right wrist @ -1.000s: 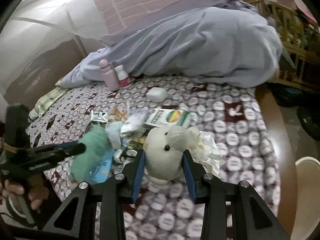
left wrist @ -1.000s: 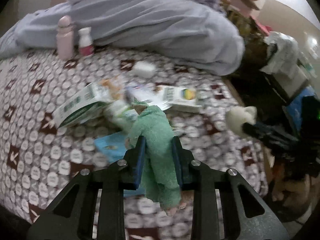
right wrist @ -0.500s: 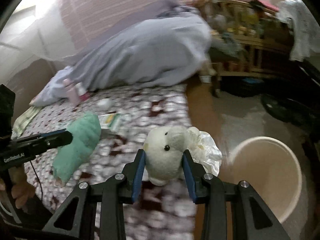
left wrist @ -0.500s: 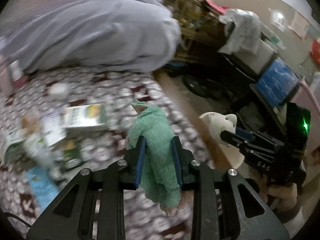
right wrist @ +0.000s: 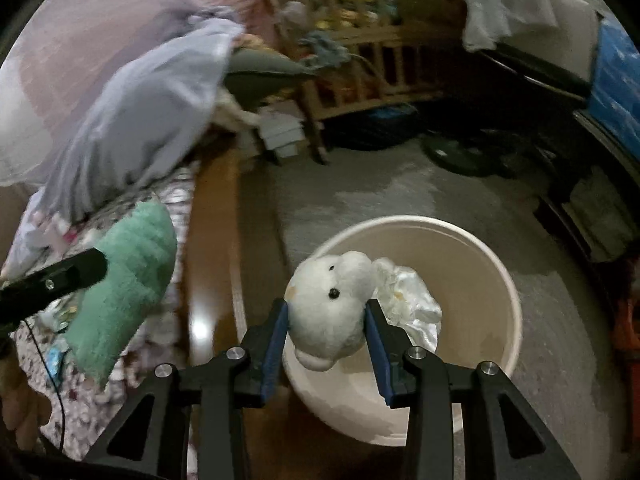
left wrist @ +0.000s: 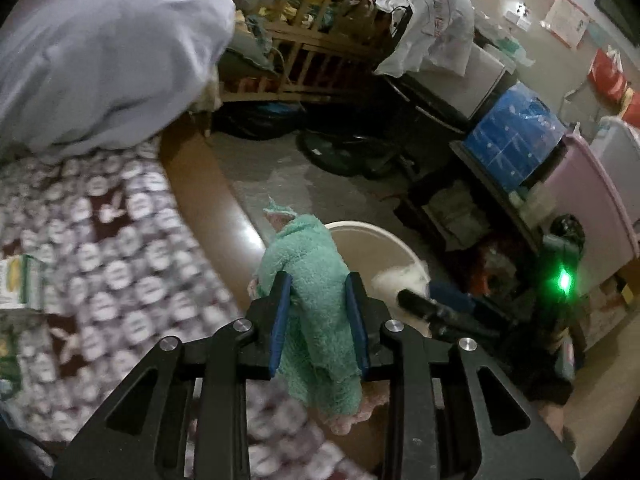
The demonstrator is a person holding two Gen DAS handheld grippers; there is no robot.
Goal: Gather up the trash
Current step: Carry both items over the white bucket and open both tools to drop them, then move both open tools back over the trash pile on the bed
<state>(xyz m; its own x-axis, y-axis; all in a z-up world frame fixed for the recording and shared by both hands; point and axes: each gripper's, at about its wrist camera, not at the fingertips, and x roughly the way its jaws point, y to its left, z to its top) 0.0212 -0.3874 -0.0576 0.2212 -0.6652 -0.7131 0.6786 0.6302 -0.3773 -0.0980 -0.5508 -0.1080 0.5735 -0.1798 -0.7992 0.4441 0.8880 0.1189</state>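
Observation:
My left gripper (left wrist: 318,292) is shut on a green plush toy (left wrist: 312,280), held over the bed's wooden edge next to a cream bucket (left wrist: 384,236) on the floor. It also shows in the right wrist view (right wrist: 124,280). My right gripper (right wrist: 326,312) is shut on a white plush toy (right wrist: 328,300) with a crumpled white wrapper (right wrist: 408,300) behind it, held above the open bucket (right wrist: 472,248). The white toy and the right gripper's finger show in the left wrist view (left wrist: 400,280).
The bed with its patterned sheet (left wrist: 100,240) and a grey blanket (left wrist: 100,52) lies to the left, with boxes (left wrist: 16,280) on it. A wooden crib (left wrist: 304,40), a dark fan base (right wrist: 456,156), blue crate (left wrist: 516,132) and shelves crowd the far floor.
Both grippers have swung right from over the bed's litter to the bucket on the floor, each still holding its toy. The right one is now over the bucket.

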